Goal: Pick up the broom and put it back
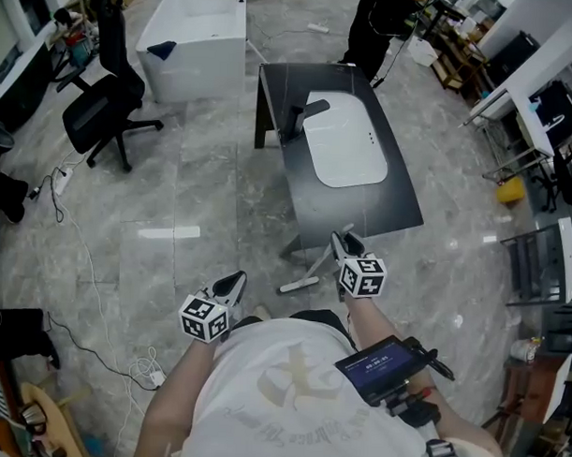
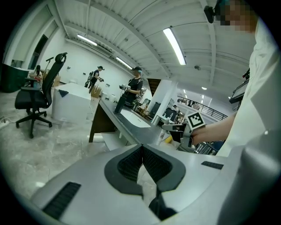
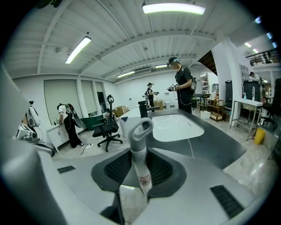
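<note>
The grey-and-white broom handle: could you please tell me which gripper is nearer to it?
Right. The right gripper has the grey-and-white broom handle between its fingers; the left gripper, fingers together and empty, hangs well to its left, touching nothing.

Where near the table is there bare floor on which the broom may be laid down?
Bare floor lies left of the table, between it and the office chair. Cables crowd the far left; racks crowd the right. The right gripper holds the broom at the table's near edge.
</note>
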`<state>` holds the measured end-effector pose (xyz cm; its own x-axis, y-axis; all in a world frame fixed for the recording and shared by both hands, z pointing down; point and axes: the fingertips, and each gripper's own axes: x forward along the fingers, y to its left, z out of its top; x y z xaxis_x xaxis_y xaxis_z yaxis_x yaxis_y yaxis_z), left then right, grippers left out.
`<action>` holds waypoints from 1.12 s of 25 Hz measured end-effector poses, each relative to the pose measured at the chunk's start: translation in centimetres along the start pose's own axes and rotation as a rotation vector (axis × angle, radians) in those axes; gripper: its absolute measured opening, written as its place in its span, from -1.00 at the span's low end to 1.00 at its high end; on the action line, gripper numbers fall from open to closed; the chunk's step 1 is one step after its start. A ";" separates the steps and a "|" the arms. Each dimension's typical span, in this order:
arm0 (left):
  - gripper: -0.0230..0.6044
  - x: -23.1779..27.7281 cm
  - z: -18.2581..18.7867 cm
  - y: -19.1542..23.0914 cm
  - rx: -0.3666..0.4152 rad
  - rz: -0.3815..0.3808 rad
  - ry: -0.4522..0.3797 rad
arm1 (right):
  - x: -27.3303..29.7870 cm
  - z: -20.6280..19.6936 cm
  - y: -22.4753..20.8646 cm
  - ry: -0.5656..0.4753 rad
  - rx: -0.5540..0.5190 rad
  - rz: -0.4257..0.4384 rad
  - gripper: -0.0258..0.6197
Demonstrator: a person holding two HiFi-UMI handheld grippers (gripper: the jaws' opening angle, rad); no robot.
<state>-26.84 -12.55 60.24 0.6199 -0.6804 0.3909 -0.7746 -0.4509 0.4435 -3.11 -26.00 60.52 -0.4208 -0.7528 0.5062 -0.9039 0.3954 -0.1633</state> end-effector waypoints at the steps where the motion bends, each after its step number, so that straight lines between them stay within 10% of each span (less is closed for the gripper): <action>1: -0.89 0.1 0.0 -0.2 0.003 -0.006 0.004 | -0.2 0.0 0.0 -0.001 -0.006 -0.001 -0.54; 28: -0.89 3.7 -2.6 -8.0 0.105 -0.160 0.113 | -12.4 0.4 -3.2 -0.148 -0.030 -0.031 -0.58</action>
<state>-17.96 -9.97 60.22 0.7415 -0.5289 0.4130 -0.6704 -0.6096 0.4230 4.94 -18.19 54.43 -0.4019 -0.8332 0.3799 -0.9146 0.3850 -0.1232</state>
